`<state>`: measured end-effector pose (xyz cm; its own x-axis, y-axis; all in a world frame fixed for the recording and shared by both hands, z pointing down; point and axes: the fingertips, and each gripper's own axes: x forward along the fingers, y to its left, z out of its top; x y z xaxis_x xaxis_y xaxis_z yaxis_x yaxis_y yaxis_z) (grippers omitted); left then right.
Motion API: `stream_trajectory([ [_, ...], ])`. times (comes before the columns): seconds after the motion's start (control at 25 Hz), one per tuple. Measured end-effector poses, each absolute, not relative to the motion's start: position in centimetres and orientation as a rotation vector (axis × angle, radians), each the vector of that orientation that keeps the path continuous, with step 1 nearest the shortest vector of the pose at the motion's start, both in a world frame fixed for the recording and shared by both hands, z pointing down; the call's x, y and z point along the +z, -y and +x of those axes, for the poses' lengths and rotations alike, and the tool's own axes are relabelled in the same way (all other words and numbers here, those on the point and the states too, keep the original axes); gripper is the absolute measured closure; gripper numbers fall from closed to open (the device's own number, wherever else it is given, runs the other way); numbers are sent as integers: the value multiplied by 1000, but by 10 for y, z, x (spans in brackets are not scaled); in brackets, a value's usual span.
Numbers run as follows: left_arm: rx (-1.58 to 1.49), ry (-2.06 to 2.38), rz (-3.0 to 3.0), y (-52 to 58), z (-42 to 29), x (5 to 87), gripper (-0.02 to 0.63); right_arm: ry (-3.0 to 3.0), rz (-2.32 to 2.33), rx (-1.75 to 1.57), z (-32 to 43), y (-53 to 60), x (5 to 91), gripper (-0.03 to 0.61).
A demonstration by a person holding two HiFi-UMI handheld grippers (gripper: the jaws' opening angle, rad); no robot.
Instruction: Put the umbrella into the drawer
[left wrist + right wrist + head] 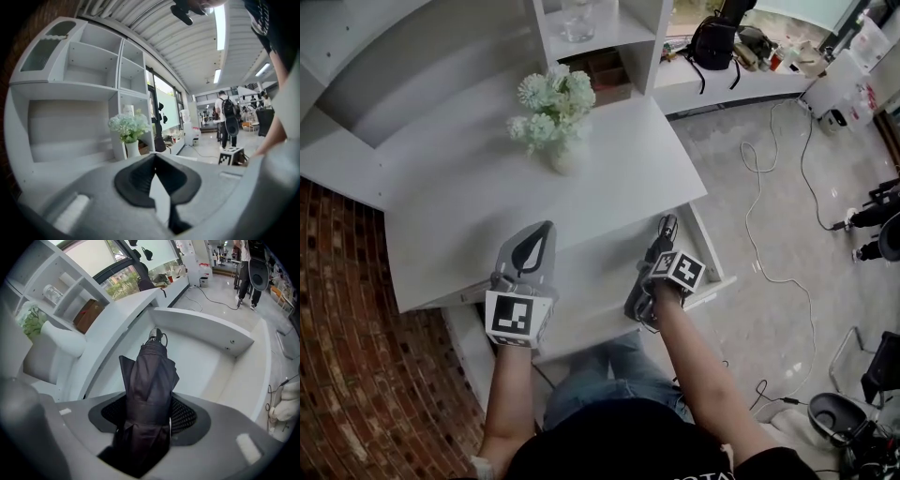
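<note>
**Folded umbrella gripped over the open drawer**

The right hand-held gripper is clenched on the umbrella, its meshed black pads pressing the bundle from both sides. The umbrella is folded and short, its dark, nearly black fabric gathered in loose pleats and cinched by a band close to the jaws. At the far end sits a small pale cap with a thin cord loop. It points steeply down and away from the person, over the inside of the open white drawer. Whether its end touches the drawer floor cannot be told.

The left hand-held gripper is closed with its tips together and nothing between them. It rests nearly level at the front edge of the white tabletop, well to the left of the umbrella.

Farther back on the tabletop stands a white vase of pale green flowers. Behind it rise white shelves.
</note>
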<state>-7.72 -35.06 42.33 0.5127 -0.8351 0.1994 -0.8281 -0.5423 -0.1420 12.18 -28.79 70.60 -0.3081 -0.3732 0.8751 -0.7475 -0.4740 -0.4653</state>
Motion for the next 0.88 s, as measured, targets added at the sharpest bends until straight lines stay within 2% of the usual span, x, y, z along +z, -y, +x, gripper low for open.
stream_trajectory([
  [0.88, -499, -1518, -2705, 357, -81, 440, 617, 1296, 1458, 1996, 90, 293, 775, 310],
])
